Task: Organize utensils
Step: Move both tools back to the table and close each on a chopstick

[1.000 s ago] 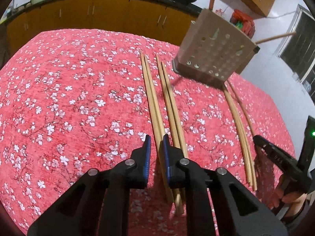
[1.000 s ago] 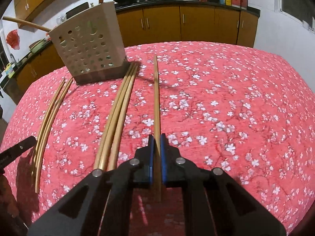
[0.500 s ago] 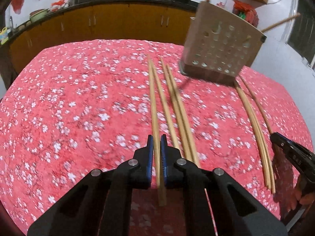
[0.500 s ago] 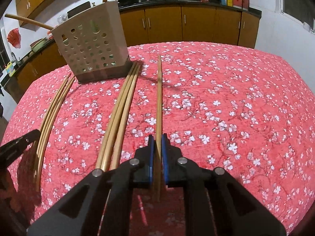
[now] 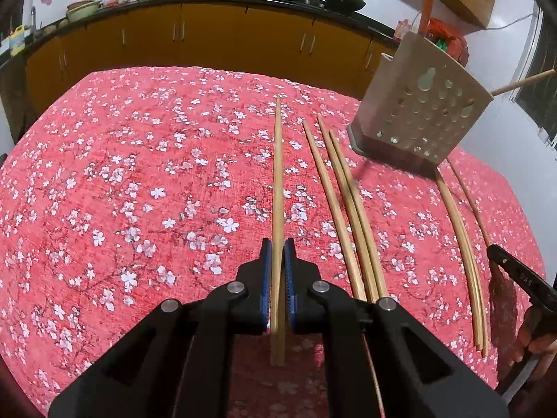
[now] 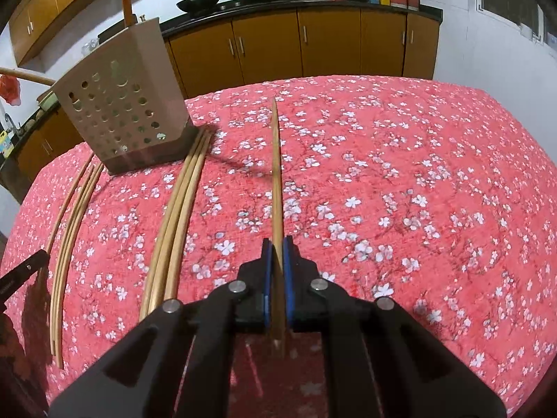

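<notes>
Gripping one chopstick (image 5: pixel 277 188) each, the left tool (image 5: pixel 277 275) and right tool (image 6: pixel 277 271) are clamped shut; six more (image 5: pixel 343 205) lie on the surface (image 5: pixel 122 181) by the holder (image 5: pixel 417 115), barely filled.

Both ur grippers are angled down n forward. Left gripper (image 5: pixel 277 252) is clamped on a chopstick (image 5: pixel 277 174), right gripper (image 6: pixel 277 250) is pinching one (image 6: pixel 276 181) too. Ur fingers (image 5: pixel 532 339) show at the right edge of the left cam.
</notes>
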`<action>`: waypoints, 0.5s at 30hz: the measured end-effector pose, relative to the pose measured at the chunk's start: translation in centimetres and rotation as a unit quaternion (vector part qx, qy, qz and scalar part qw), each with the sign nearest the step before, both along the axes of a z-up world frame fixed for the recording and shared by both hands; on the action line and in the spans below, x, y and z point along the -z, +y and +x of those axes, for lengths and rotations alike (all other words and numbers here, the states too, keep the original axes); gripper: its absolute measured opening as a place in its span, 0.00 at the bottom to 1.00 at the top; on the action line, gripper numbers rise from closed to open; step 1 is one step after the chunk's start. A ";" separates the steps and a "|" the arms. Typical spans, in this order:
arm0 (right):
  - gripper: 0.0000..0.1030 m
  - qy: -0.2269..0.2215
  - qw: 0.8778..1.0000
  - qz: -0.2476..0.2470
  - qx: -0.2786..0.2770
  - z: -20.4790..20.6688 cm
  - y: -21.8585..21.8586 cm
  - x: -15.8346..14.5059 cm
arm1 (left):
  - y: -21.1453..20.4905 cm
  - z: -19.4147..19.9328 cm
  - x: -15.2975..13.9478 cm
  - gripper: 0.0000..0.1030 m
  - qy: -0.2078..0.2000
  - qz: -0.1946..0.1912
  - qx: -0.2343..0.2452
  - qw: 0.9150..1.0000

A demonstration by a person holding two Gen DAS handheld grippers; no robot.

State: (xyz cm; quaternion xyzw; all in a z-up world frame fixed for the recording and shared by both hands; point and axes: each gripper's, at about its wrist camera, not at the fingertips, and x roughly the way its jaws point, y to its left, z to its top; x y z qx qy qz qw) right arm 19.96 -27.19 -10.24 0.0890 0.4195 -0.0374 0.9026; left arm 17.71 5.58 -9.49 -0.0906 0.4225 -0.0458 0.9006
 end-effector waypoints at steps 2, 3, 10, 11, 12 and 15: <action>0.08 0.000 1.000 0.001 0.000 0.0 0.0 0.0 | 0.3 0.0 0.0 0.08 0.000 -0.008 -0.001 1.000; 0.08 0.000 1.000 0.003 0.000 0.0 0.0 0.0 | 0.6 -0.1 -0.1 0.09 0.000 -0.013 -0.001 1.000; 0.08 -0.002 1.000 0.009 0.000 -0.3 -0.2 0.0 | 0.4 0.1 -0.1 0.09 0.001 -0.010 -0.002 1.000; 0.08 -0.002 1.000 0.009 0.000 -0.2 -0.2 0.0 | 0.4 0.1 -0.1 0.09 0.001 -0.010 -0.002 1.000; 0.08 -0.002 1.000 0.009 0.000 -0.2 -0.2 0.0 | 0.4 0.1 -0.1 0.09 0.001 -0.011 -0.002 1.000; 0.08 -0.002 1.000 0.009 0.000 -0.2 -0.1 0.0 | 0.5 0.1 -0.1 0.09 0.001 -0.014 -0.002 1.000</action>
